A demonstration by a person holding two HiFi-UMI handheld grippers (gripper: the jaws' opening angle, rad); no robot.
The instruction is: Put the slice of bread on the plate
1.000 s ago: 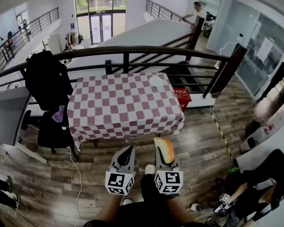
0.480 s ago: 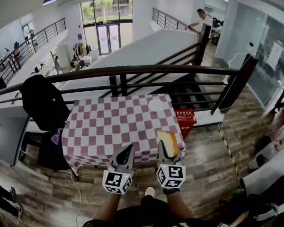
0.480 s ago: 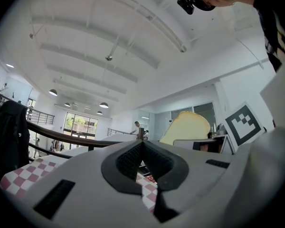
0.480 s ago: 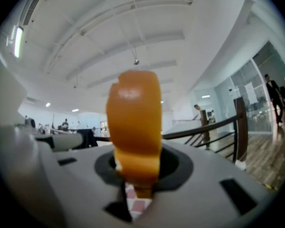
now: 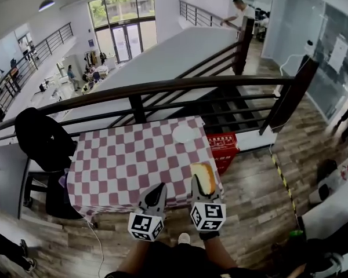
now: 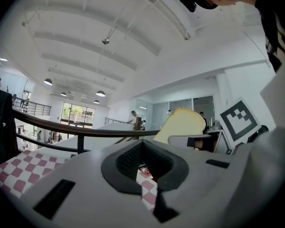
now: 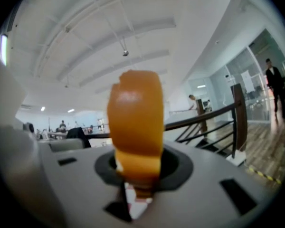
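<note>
Right hand-held gripper (image 5: 198, 182) is clenched on the slice of bread (image 5: 204, 177). In the right gripper view we see the jaws pinching the slice's lower edge, with the orange-brown crust standing up above them and facing the camera. Left hand-held gripper (image 5: 159, 187) has its jaws drawn together on nothing; in the left gripper view only a narrow slit shows between them, with checked cloth visible through it. The two are side by side in the head view, both pointing roughly level towards the bench (image 5: 122, 167), their marker cubes nearest us. The bench has a red-and-white checked cloth over it. The bread is in the air over the bench's near right edge, not on the plate (image 5: 184, 134). We see the plate, white and round, near the far right corner of the bench, well apart from the slice and with nothing on it. From the left gripper view the slice's pale cut face shows just to the right of that gripper. A dark railing (image 5: 162, 88) runs behind the bench, a black jacket (image 5: 39, 139) hangs over a chair at its left end, and a red crate (image 5: 223, 146) is on the floor just past its right end.
</note>
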